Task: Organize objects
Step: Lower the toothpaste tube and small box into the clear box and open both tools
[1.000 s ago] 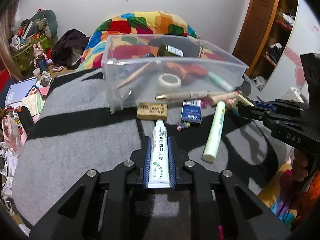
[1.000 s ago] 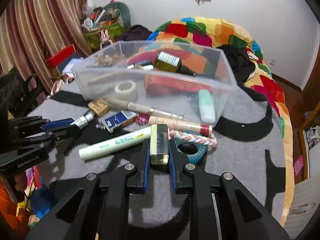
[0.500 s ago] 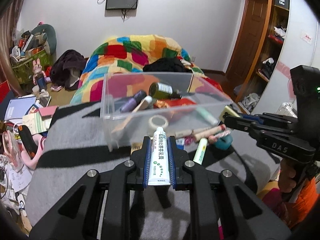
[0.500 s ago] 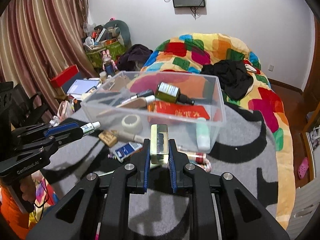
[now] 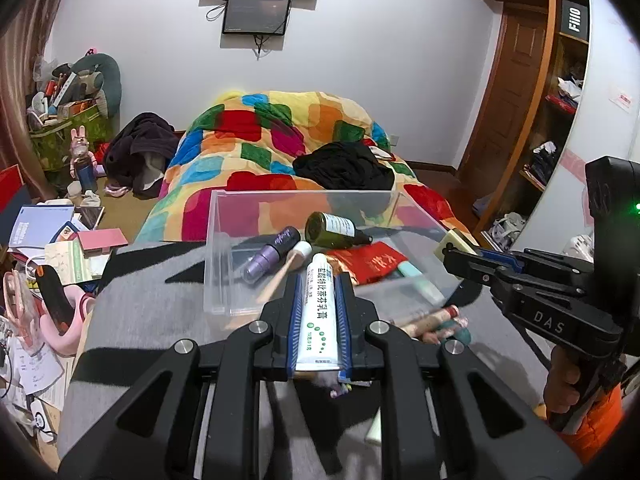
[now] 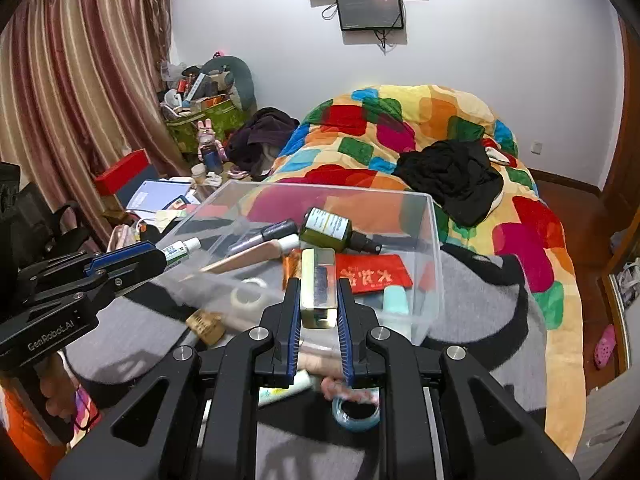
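While left tongs (image 5: 318, 312) clamp a white tube (image 5: 319, 316), right tongs (image 6: 319, 312) grip a yellowish block (image 6: 318, 288).

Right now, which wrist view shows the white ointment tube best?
The left wrist view: the white ointment tube lies lengthwise between the left gripper's fingers, its printed face fully readable. The right wrist view shows only its capped tip poking out past that gripper from the side, in front of the clear bin.

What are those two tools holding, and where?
Left tool grips a white ointment tube by its lower, crimped half. Right tool clamps a small yellowish block by its sides.
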Demonstrator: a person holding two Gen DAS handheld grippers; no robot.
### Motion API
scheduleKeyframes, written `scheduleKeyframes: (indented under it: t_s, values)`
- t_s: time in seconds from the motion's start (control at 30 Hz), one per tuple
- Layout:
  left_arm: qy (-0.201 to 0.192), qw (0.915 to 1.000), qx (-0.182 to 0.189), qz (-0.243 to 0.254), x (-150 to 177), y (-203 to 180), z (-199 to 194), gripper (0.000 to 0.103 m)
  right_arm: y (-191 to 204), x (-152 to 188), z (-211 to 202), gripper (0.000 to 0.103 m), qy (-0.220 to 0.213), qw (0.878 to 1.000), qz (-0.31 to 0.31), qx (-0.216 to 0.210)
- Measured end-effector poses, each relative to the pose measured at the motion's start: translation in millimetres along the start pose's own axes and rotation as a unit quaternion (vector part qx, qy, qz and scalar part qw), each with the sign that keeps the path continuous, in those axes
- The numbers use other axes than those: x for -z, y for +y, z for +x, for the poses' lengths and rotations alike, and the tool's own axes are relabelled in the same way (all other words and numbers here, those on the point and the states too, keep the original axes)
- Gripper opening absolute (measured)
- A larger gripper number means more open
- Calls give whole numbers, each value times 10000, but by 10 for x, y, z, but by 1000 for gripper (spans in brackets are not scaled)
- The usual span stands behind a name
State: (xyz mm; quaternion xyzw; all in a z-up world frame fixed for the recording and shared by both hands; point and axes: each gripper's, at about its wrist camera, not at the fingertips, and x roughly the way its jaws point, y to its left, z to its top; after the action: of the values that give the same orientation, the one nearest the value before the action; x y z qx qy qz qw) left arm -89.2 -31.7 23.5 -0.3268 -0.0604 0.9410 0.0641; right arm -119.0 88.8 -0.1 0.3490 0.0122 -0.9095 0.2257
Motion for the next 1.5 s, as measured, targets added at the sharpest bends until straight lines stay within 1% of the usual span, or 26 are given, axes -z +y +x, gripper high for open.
scheduleKeyframes:
  t_s: [0.13,0.33,0.5,0.63,0.77,0.83,0.93,1.13,1.2,1.27,1.37,1.4,1.5]
  values:
    - [97,9999,-22,-52,-46,33,137,16,-52,-64,131,15,95,9999,63,32]
    - [368,9992,-40,-154,-46,81,381,16,-90,-64,386,15,403,9991,123,25]
    - [453,9988,9,-194,-76,75,445,16,-67,-78,484,15,491,9987,112,8]
    - [486,9986,26,-196,-74,69,457,17,-34,-83,495,15,502,9987,38,62]
    - [514,9985,47,-203,-84,64,448,17,-20,-83,486,18,512,9986,-9,125]
    - [480,9987,52,-185,-94,56,412,18,-17,-83,477,19,498,9987,-11,110]
    - [397,9990,80,-184,-115,41,344,23,-17,-70,424,22,453,9989,-11,88]
    - [257,9996,73,-78,-143,-9,213,24,-27,-45,271,29,325,9994,-51,78]
    - [237,9997,73,-31,-125,-27,167,28,-36,-34,207,31,277,9996,-64,80]
    - [224,9997,55,-3,-91,-38,129,37,-45,-17,133,36,214,9997,-70,96]
    - [256,9997,42,42,-30,-51,91,42,-67,18,33,41,137,9998,-88,140]
    - [289,9996,37,63,-2,-55,81,43,-77,30,9,41,126,9998,-92,153]
    - [369,9992,-19,127,90,-64,60,52,-112,72,-59,43,115,9997,-115,203]
